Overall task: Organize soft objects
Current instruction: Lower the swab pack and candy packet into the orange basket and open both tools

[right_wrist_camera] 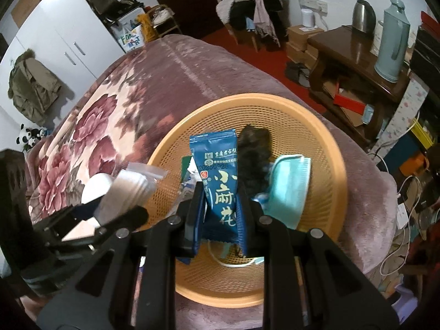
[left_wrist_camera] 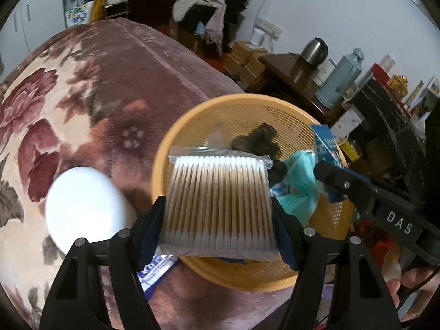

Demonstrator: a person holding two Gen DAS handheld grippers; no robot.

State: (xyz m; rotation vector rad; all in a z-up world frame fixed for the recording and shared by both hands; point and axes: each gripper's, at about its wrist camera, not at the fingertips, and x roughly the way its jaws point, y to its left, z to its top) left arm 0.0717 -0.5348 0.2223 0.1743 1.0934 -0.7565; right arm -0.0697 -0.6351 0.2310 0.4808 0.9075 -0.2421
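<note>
Left wrist view: the left tongs are clenched on a flat pack of cotton swabs, held by its two long sides over the near rim of the orange basket on the bed; it looks light, fairly stiff, its film slippery, so a side grip suits. Right wrist view: the right tongs pinch a blue sachet near its bottom seam above the basket; a dark hairpiece and a face mask lie inside; the sachet seems light, crinkly, easily crushed.

Dim indoor light, fisheye-warped, slightly blurred
</note>
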